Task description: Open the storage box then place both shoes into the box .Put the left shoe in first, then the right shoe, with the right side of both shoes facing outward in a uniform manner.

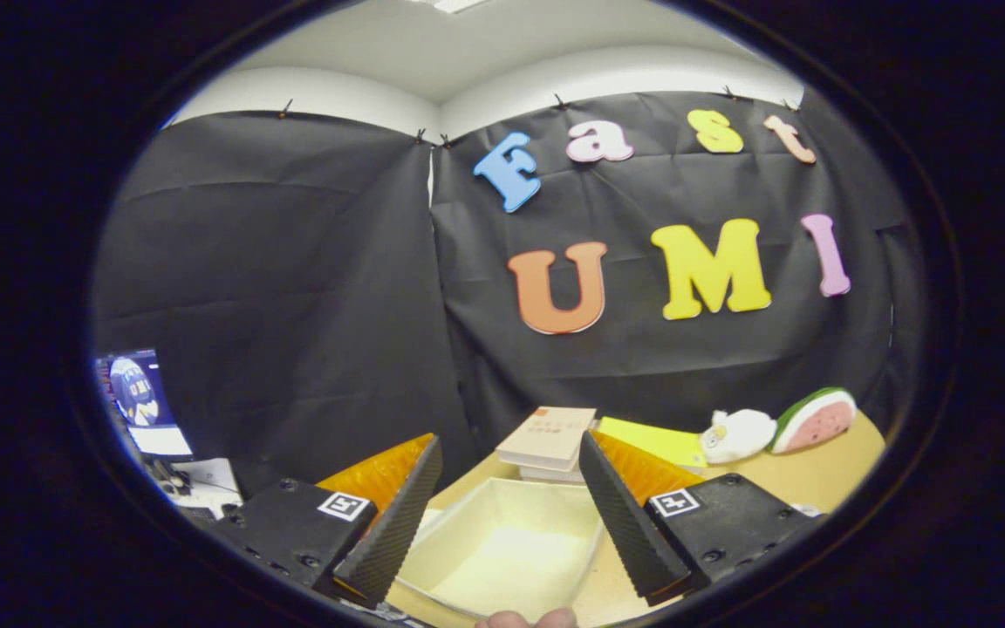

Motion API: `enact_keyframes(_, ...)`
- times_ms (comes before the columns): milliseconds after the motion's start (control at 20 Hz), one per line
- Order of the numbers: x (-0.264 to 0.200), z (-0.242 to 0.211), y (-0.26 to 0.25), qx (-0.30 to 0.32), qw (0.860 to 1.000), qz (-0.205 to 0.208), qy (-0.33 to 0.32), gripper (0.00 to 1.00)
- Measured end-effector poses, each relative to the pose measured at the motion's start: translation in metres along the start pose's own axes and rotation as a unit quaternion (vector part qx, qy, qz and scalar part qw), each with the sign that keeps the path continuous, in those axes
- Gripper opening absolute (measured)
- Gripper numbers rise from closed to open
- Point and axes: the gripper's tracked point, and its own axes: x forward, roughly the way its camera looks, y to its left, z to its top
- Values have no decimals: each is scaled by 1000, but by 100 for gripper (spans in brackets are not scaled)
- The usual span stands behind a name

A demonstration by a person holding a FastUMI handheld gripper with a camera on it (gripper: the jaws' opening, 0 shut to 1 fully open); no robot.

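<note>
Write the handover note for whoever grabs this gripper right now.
Gripper: open, fingers spread wide, holding nothing, raised above the table.
Storage box: on the tan table, seen between the fingers, already open, with nothing in the part of its inside that shows.
Beyond it: stacked books, a yellow sheet, a white plush toy, a watermelon plush. Fingertips of a hand show at the box's near edge.
Done: box open.
Left: left shoe in first, then right, right sides facing outward.

The tan table [825, 478] carries an open box [502, 545], books [549, 440], and plush toys [777, 427].
</note>
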Motion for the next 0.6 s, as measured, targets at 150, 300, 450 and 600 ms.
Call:
enact_keyframes(150, -27, -6, -48, -36, 998, -48, -2, 100)
enact_keyframes(300, -45, -28, -95, -34, 996, -85, 24, 100)
enact_keyframes(450, -51, -69, -138, -21, 990, -108, 83, 100)
enact_keyframes(600, -50, -111, -177, -20, 982, -123, 146, 100)
